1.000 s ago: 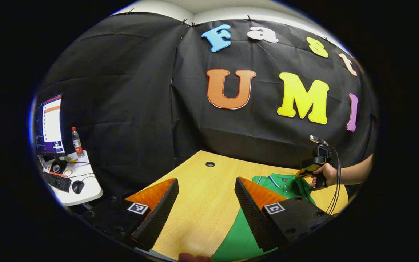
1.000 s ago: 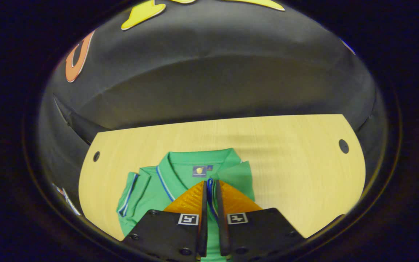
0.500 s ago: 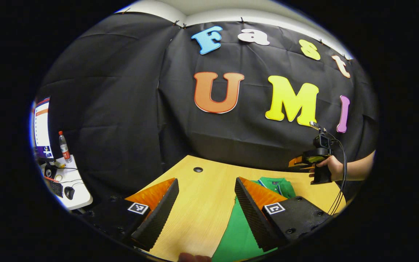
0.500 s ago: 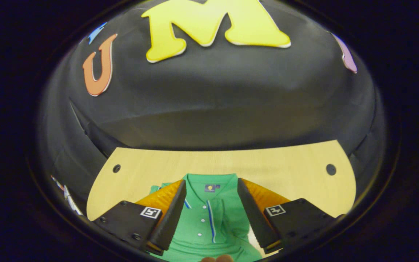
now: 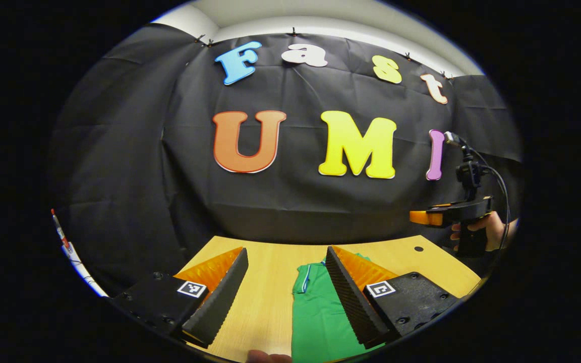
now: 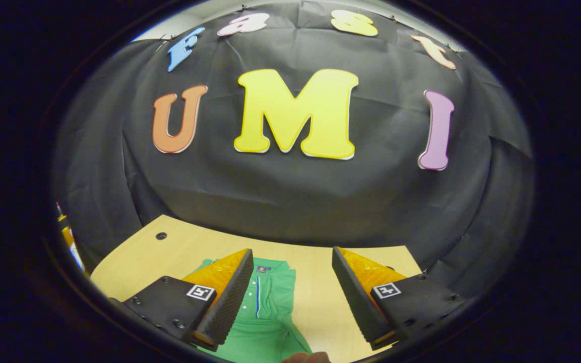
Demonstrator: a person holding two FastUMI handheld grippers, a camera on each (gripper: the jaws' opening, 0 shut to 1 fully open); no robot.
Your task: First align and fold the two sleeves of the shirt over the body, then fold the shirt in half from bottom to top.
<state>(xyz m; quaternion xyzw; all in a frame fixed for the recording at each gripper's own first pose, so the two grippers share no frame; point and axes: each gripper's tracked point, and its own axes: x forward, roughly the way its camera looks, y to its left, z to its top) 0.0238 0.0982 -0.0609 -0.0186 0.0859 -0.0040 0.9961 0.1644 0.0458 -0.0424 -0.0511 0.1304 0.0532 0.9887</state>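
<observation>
On the wooden table (image 6: 321,307) the green shirt (image 6: 265,322) lies lengthwise, collar toward the far wall. Both grippers hover level above it, left gripper (image 5: 286,290) and right gripper (image 6: 293,295), each with fingers spread wide, gripping nothing.

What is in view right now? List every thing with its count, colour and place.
shirt: one, green with a blue-and-white placket stripe, lying on the table, collar toward the wall.
table: one, light wood, in front of the wall.
cable hole: one dark hole in each view, near the table's far edge.
wall: black cloth, behind the table.
cable: one, black, hanging from the right claw's camera.
left claw: one, open, above the table and shirt.
right claw: one, open, above the shirt.
hand: one, holding the right claw's grip.
</observation>
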